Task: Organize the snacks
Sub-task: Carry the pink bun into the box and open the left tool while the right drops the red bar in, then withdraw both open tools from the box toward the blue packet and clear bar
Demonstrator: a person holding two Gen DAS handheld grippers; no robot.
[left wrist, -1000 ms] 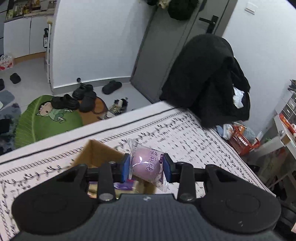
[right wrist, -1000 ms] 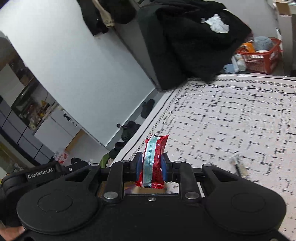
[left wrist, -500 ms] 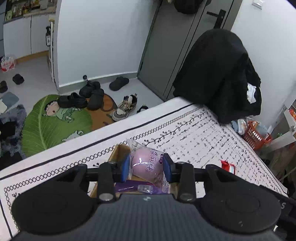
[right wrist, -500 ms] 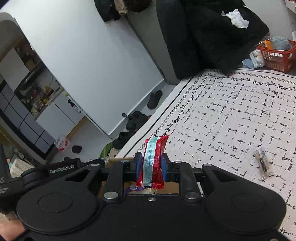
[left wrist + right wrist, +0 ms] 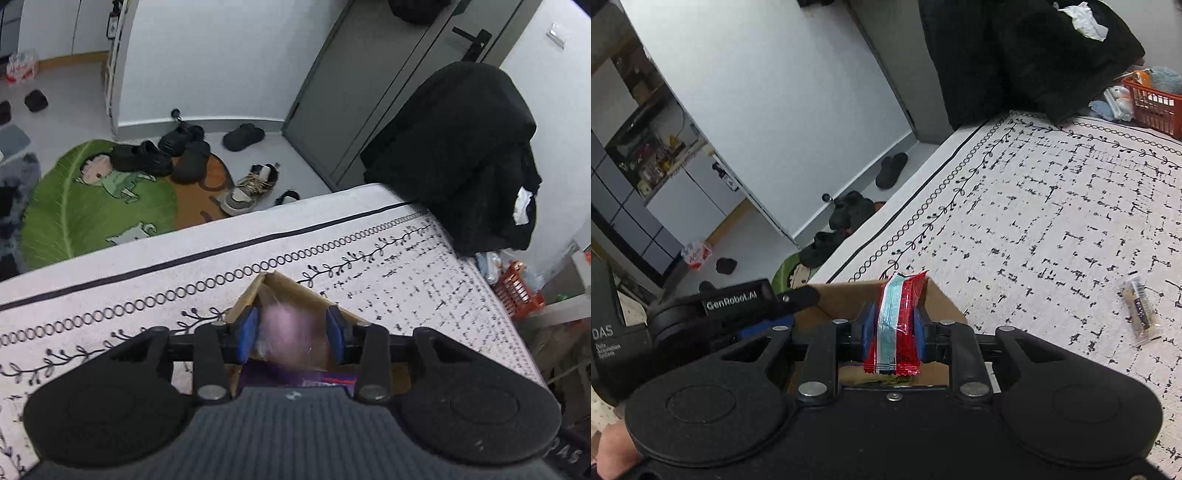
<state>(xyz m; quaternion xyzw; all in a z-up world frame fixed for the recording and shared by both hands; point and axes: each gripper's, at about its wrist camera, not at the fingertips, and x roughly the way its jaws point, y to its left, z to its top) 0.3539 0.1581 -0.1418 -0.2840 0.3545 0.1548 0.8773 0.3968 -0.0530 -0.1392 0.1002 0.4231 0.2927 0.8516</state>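
Left gripper (image 5: 291, 334): jaws spread wider than the pink snack between them; the blue pads stand clear of it on both sides, so nothing is gripped.
Pink snack (image 5: 291, 328): motion-blurred pink lump in clear wrap, between the left pads and over the open cardboard box; whether it touches anything cannot be told.
Cardboard box (image 5: 295, 290): brown, open-topped, on the bench directly under both grippers; its far corner points to 12 o'clock in the left wrist view. A purple packet (image 5: 295, 376) lies inside, at 6 o'clock from the pink snack.
Right gripper (image 5: 893, 328): jaws narrow, clamped on the red snack packet.
Red snack packet (image 5: 895, 326): red wrapper with a pale blue stripe, held upright on edge above the box interior (image 5: 834, 302).
Left gripper body (image 5: 738, 302): seen from the right wrist view at 9 o'clock of the red packet, over the box's left side.
Bench (image 5: 1052, 221): covered with a white cloth printed with black dashes and a vine border.
Stray snack stick (image 5: 1141, 310): clear-wrapped, lying flat on the cloth at 3 o'clock, well apart from the box.
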